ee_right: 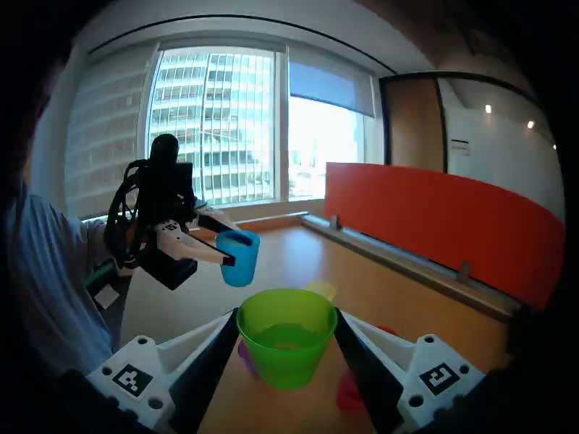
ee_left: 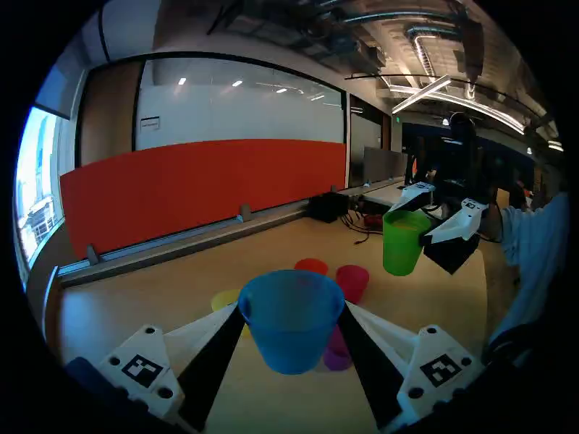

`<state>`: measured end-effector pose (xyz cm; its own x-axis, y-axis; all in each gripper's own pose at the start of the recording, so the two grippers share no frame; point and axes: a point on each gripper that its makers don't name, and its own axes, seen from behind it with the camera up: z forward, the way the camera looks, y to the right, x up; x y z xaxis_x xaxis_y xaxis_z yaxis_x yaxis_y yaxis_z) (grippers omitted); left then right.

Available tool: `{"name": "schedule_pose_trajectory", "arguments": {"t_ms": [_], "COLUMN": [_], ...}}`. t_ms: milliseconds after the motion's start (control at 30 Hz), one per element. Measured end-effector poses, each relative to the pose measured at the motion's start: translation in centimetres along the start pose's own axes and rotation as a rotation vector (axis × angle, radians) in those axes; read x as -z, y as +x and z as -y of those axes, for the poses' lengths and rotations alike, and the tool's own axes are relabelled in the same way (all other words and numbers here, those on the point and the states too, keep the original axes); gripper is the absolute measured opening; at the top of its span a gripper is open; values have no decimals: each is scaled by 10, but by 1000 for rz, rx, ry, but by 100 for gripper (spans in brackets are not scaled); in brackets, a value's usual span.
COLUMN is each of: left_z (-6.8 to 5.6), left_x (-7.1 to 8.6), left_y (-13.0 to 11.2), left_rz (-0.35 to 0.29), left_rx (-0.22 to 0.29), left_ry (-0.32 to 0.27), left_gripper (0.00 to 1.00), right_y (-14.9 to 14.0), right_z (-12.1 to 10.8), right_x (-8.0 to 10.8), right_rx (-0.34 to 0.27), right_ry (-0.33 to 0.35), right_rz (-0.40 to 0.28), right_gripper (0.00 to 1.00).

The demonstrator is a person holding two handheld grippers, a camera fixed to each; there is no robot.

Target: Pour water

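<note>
Water: what looks like a shallow pool [ee_right: 287,338] lies in the bottom of the green cup [ee_right: 286,365]; I cannot judge its level well.
Green cup: held upright in the air above the tabletop [ee_left: 166,289], pinched at its sides by the 2 fingers of the right tool [ee_right: 286,318].
Blue cup: the blue cup [ee_left: 292,336] is also upright and off the tabletop, pinched between the 2 fingers of the left tool [ee_left: 291,311]; whether it holds anything cannot be seen.
Gap: the 2 cups are well apart, and neither rim is over the other.
Spill risk: tilting the green cup before its lip is above the blue rim would send the water past it. The blue mouth is a small target, so a fast tilt could also overshoot.
Grip risk: both cups are smooth and tapered and are held only by side pressure. A cup could twist or slide between the fingers as it tips, and a harder squeeze could buckle the wall.
Loose cups: a red cup [ee_left: 311,265], a pink cup [ee_left: 352,281], a yellow cup [ee_left: 224,299] and a purple cup [ee_left: 336,356] sit below. A lowered tool could knock them, and missed water would land among them.
Cables: cables [ee_left: 358,220] lie at the far edge of the tabletop, so spilled water running that way would be a hazard.
</note>
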<state>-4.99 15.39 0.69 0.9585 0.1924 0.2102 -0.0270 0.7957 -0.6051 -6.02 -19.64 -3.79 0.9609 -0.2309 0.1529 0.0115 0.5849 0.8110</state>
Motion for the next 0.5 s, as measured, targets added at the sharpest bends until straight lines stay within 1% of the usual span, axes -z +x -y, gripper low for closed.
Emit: {"name": "schedule_pose_trajectory", "arguments": {"t_ms": [167, 500], "left_z": [-5, -12], "left_x": [-4, -10], "left_y": [-20, -55], "left_rz": [49, 137], "left_rx": [4, -14], "left_ry": [-14, -30], "left_gripper": [88, 88], "right_y": [-17, -45], "right_z": [-2, -3], "right_x": [5, 8], "right_rx": [9, 15], "right_ry": [1, 22], "right_rz": [54, 139], "right_gripper": [93, 93]}}
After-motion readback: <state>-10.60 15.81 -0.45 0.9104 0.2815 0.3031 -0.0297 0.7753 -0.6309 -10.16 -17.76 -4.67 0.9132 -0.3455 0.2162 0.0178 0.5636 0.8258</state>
